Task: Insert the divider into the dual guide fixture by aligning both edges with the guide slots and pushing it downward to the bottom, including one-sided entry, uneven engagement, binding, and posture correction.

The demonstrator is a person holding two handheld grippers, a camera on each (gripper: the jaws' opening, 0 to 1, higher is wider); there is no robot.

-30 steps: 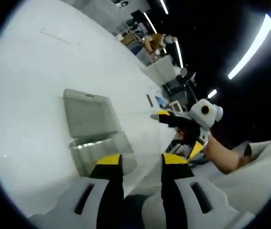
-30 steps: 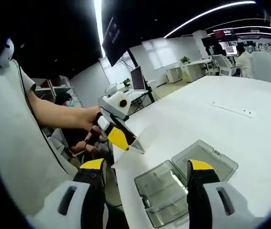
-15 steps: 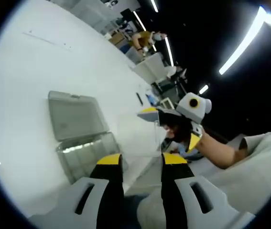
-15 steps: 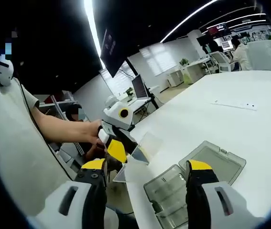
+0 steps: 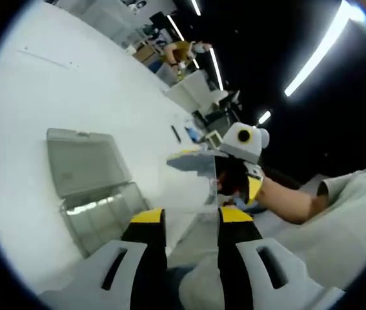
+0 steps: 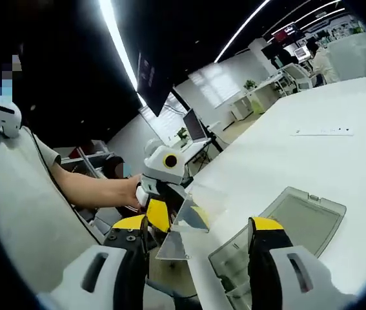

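On the white desk [image 5: 53, 90], near its edge, lies the open clear box [image 5: 89, 190]. Above that edge the left gripper [image 6: 181, 208] pinches the clear divider [image 6: 192, 210], held clear of the box. The right gripper [image 6: 199, 227] stands with jaws spread, holding nothing.

No text, label, brand, number or sign can be read in either view. The dark hanging panel [image 6: 153, 81] near the ceiling lights in the right gripper view bears faint marks, too blurred to make out. The distant lit screens [image 6: 292, 31] at the far end of the room are too small to read.
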